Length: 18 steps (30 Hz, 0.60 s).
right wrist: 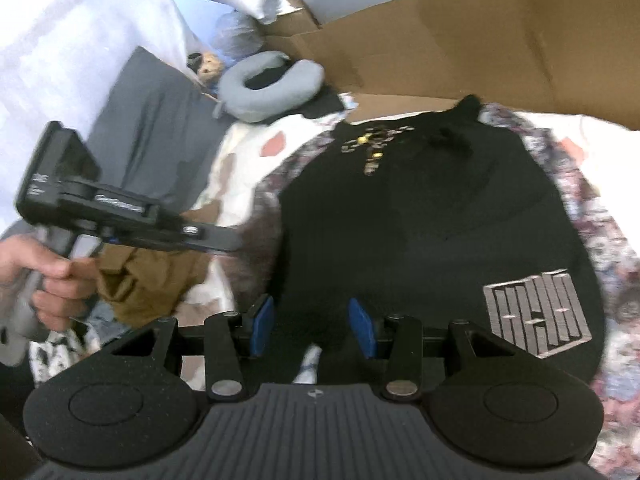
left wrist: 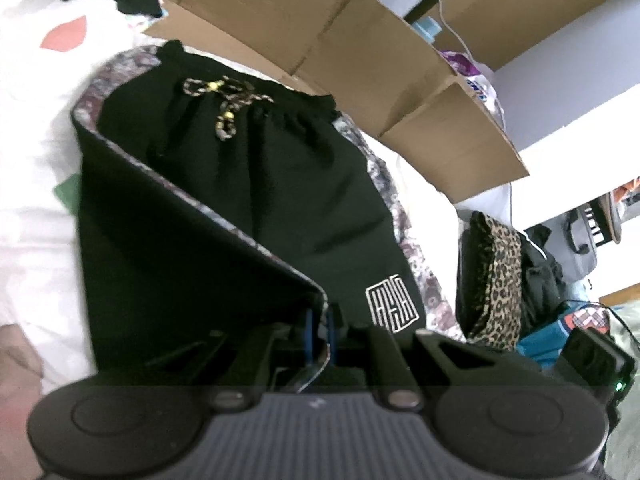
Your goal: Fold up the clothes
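The folded flap of the black shorts [left wrist: 192,248] covers their left half. The left gripper [right wrist: 236,244] tip blurs into fabric. The cardboard box [right wrist: 500,36] runs past the frame's edge.

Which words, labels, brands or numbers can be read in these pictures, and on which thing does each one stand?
Nothing can be read for certain.
White logo of maze-like lines on the black shorts: stylised block shapes, not readable as letters.
Small white print on the left gripper's body: too blurred to read.
Pale lettering along that gripper's side: blurred, unreadable.
Blue print on the white plastic bag by the cardboard box: too small and blurred.
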{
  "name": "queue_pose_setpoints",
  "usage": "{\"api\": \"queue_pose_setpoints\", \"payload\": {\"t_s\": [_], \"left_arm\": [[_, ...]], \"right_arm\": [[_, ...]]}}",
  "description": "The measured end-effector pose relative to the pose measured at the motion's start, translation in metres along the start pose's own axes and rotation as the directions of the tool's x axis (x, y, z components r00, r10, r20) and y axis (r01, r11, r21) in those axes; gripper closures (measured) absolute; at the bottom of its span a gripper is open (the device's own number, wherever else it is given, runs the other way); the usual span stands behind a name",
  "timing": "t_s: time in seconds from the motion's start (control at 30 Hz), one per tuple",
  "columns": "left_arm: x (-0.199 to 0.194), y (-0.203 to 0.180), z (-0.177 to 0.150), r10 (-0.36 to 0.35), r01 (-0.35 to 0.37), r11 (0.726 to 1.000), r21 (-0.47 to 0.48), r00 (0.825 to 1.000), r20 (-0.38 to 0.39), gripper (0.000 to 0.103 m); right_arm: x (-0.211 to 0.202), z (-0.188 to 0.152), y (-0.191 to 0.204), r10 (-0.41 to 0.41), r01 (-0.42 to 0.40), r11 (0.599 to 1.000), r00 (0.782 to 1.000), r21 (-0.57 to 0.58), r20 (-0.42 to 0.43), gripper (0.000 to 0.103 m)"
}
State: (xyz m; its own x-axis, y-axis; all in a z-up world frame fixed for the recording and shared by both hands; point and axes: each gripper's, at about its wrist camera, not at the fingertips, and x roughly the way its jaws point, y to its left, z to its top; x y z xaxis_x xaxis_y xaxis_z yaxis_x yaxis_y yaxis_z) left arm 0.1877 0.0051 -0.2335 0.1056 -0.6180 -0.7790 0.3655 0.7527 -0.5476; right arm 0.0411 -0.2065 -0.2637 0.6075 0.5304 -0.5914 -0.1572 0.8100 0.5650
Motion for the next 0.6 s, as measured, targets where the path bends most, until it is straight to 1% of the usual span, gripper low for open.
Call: {"api": "queue_pose_setpoints", "payload": {"t_s": [0.1, 0.17, 0.23, 0.4, 0.5, 0.6], "left_arm": [[0.018, -0.004, 0.003, -0.023, 0.023, 1.0, -0.01, 1.0, -0.022, 0.095], [0.03, -0.007, 0.003, -0.05, 0.049, 0.999, -0.02, 0.998, -0.031, 0.095], [0.041, -0.01, 0.003, -0.066, 0.065, 0.998, -0.027, 0.997, -0.042, 0.095], [0.065, -0.018, 0.001, -0.089, 0.088, 0.996, -0.013, 0.992, -0.089, 0.095], [0.071, -0.021, 0.003, -0.092, 0.091, 0.996, -0.007, 0.991, -0.097, 0.095], [0.076, -0.025, 0.004, -0.092, 0.092, 0.996, -0.002, 0.99, -0.106, 0.095]], "right_arm": [[0.014, 0.001, 0.006, 0.038, -0.038, 0.999, 0.999, -0.01, 0.002, 0.054], [0.023, 0.0, 0.011, 0.035, -0.035, 0.998, 0.999, -0.045, -0.001, 0.054], [0.032, -0.003, 0.013, 0.031, -0.032, 0.998, 1.0, -0.052, -0.003, 0.054], [0.045, -0.014, 0.009, -0.038, 0.04, 0.997, 0.999, -0.067, 0.017, 0.054], [0.052, -0.02, 0.0, -0.063, 0.064, 0.998, 0.997, -0.025, 0.034, 0.054], [0.059, -0.025, -0.004, -0.084, 0.085, 0.996, 0.995, -0.012, 0.05, 0.054]]}}
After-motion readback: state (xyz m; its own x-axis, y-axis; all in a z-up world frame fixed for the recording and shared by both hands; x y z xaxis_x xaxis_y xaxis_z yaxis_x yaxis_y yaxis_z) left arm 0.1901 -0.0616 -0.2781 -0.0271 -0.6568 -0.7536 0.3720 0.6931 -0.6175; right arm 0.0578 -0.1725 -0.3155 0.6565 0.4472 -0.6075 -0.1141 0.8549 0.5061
